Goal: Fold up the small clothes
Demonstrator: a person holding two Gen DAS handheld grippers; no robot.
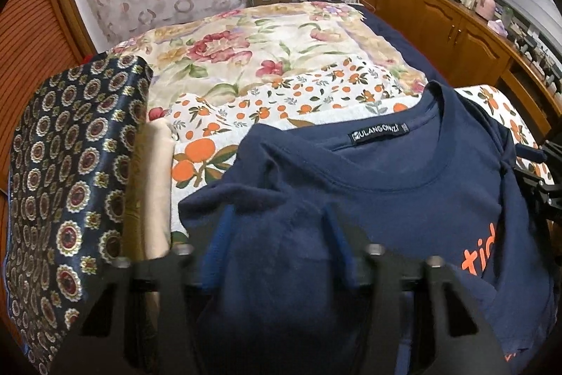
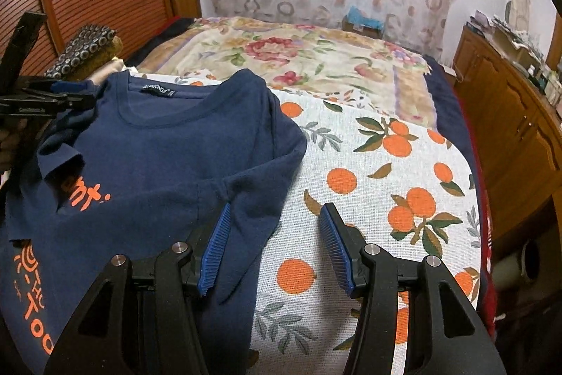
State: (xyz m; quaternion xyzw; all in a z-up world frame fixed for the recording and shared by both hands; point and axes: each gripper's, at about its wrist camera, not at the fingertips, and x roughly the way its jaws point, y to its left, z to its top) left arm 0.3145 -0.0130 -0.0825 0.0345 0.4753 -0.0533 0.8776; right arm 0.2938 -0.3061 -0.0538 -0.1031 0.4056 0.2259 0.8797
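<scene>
Navy jersey is bunched between the blue ribbed pads of the left gripper [image 1: 277,245], which is closed on a fold of the T-shirt [image 1: 386,199] at its sleeve side; the cloth bulges up between the jaws and hides much of them. The right gripper [image 2: 274,245] is held with its jaws parted, one pad resting on the shirt's other sleeve and the other over the bedsheet [image 2: 386,164], so nothing is pinched there yet. For the step in hand, judged to be a sleeve fold, the right jaws are best closed on the sleeve edge alone, not on the sheet beneath, and both sides lifted evenly so the soft knit is not dragged askew. The shirt is laid face up on the bed, collar away from the cameras, with a black neck label and orange lettering on the chest. The sheet under it is a thin, coarse-woven cotton printed with oranges and leaves; beyond it lies a smoother floral bedspread [image 1: 246,51], and a glossy medallion-patterned cushion [image 1: 70,164] stands at the left.
</scene>
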